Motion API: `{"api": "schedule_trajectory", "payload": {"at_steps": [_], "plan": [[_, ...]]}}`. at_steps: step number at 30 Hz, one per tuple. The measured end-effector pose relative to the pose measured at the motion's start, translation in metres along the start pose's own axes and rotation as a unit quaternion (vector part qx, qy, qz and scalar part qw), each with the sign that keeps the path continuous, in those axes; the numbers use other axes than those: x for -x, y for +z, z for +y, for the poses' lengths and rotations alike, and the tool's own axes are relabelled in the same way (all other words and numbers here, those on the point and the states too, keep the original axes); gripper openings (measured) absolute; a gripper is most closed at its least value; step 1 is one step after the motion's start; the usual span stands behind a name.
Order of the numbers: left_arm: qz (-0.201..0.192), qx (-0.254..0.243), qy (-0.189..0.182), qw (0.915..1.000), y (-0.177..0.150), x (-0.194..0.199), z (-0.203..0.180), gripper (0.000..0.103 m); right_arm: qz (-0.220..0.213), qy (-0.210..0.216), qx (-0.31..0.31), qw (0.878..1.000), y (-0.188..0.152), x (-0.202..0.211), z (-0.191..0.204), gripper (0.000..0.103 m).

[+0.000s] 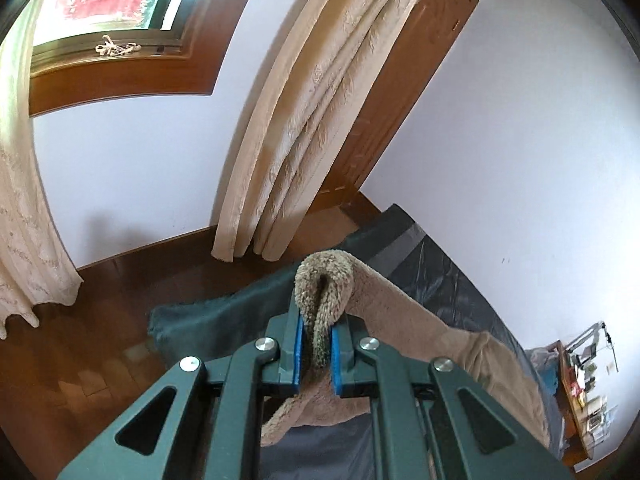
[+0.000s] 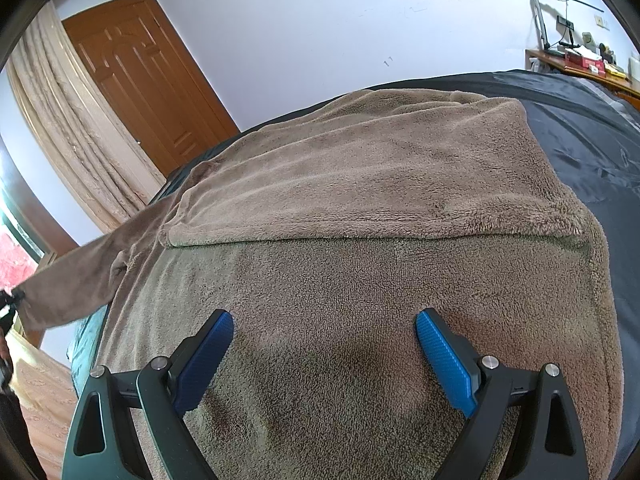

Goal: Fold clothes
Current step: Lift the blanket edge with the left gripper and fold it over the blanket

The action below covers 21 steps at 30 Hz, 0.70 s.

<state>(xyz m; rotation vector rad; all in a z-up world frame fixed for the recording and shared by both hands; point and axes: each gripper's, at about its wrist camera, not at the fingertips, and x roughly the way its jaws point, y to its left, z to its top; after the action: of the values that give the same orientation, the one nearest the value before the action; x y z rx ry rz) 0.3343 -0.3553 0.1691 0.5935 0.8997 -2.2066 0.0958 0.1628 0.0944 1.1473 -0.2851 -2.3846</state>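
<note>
Fleece garment (image 2: 360, 208), soft and floppy: your left fingers (image 1: 316, 344) pinch its sleeve cuff, right fingers (image 2: 325, 356) spread empty.

A brown fleece garment (image 2: 360, 200) lies spread on a bed with a dark cover (image 2: 580, 128), its upper part folded over in a straight edge. The right hand-held gripper (image 2: 325, 344) hovers over the near fleece, blue pads (image 2: 444, 356) wide apart. One sleeve (image 2: 80, 280) stretches left off the bed.
</note>
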Motion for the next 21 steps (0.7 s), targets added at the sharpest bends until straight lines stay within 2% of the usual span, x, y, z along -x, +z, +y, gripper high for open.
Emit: {"api": "schedule_trajectory", "payload": {"at_steps": [8, 13, 17, 21], "plan": [[0.029, 0.015, -0.009, 0.9994, 0.033, -0.018, -0.019, 0.012, -0.001, 0.001, -0.001, 1.000, 0.000, 0.001, -0.001, 0.095], [0.028, 0.017, -0.023, 0.9992, 0.051, -0.021, -0.049, 0.012, -0.002, 0.002, -0.003, 1.000, 0.000, 0.001, -0.001, 0.095], [0.029, -0.034, -0.044, 0.9980, 0.042, -0.019, -0.100, 0.012, -0.002, 0.003, -0.004, 1.000, 0.000, 0.001, -0.002, 0.095], [0.046, -0.086, -0.080, 0.9921, 0.019, -0.032, -0.163, 0.012, -0.002, 0.003, -0.004, 1.000, -0.001, 0.001, -0.001, 0.095]]}}
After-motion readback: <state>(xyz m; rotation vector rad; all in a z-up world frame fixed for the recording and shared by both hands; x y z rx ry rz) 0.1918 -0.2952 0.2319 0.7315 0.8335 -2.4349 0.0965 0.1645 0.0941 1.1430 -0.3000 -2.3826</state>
